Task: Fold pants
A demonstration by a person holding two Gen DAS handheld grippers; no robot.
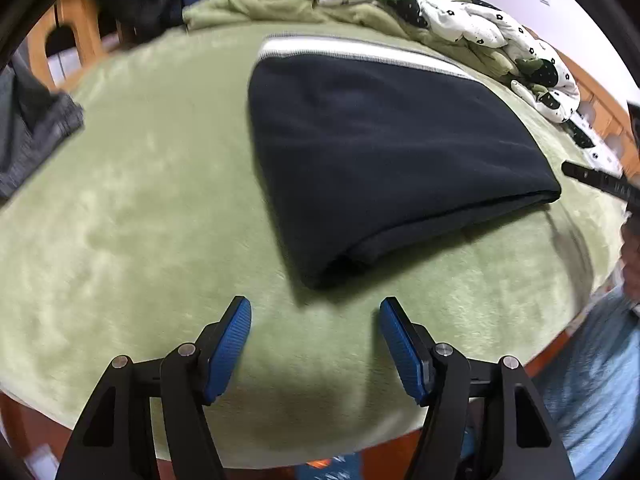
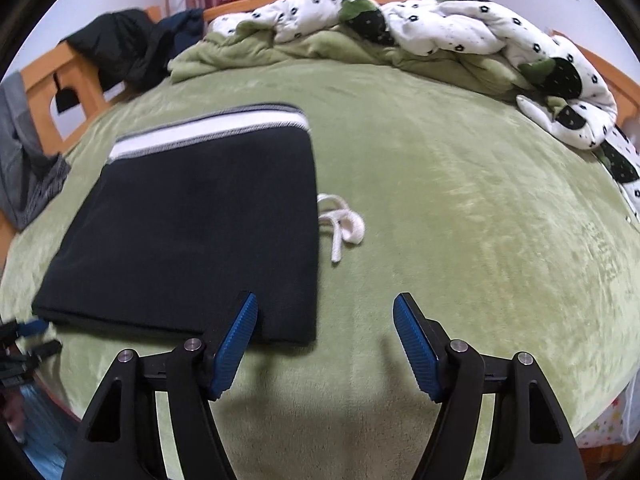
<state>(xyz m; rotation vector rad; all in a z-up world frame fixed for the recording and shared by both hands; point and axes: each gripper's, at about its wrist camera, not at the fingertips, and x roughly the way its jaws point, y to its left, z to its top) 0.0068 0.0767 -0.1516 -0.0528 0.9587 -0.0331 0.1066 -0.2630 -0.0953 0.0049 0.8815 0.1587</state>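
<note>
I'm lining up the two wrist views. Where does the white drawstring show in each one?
Left wrist: the white drawstring is not in view.
Right wrist: the white drawstring lies on the green blanket, just right of the folded pants.
Shared landmark: the pants' white-striped waistband, at their far edge in both views.

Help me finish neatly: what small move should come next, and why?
Probably tuck the white drawstring under the pants with the right gripper. The pants already lie folded flat on the green blanket, both grippers are open and empty, and only the cord sticks out.
</note>
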